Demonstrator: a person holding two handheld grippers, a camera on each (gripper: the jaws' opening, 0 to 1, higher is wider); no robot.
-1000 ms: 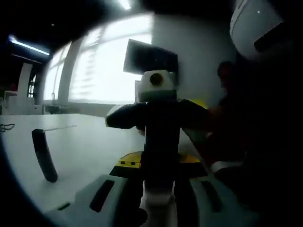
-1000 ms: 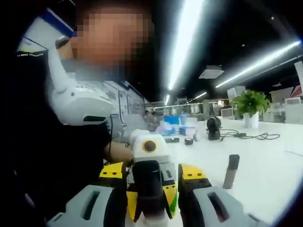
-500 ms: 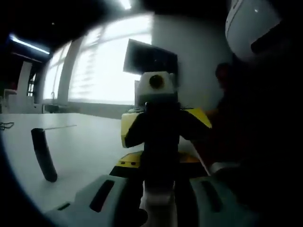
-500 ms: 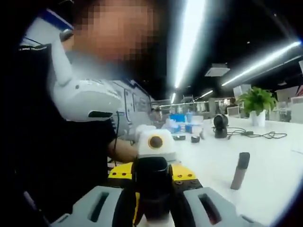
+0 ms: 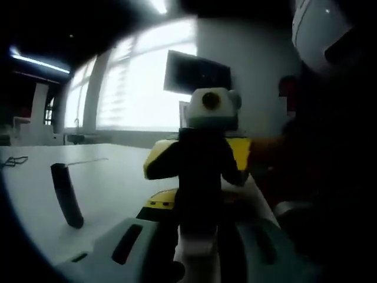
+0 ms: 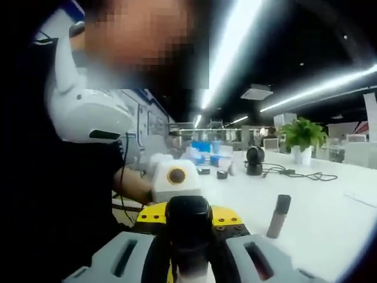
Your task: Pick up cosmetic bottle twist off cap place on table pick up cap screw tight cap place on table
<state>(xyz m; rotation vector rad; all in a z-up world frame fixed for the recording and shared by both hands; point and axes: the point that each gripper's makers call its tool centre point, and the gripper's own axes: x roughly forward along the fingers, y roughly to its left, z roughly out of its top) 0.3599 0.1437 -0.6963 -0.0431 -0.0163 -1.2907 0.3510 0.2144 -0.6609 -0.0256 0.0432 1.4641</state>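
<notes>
Black cosmetic bottle [image 6: 188,236] between two tools, one cap [image 6: 278,216] standing on table [image 6: 330,218]

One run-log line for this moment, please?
left gripper: shut on dark cosmetic bottle | right gripper: shut on its black cap | slim dark tube: upright on white table

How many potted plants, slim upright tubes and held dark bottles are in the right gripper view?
Green leafy potted plant: 1
Slim upright grey tube with a dark cap: 1
Dark cylindrical cosmetic bottle, held: 1
Total: 3
</notes>
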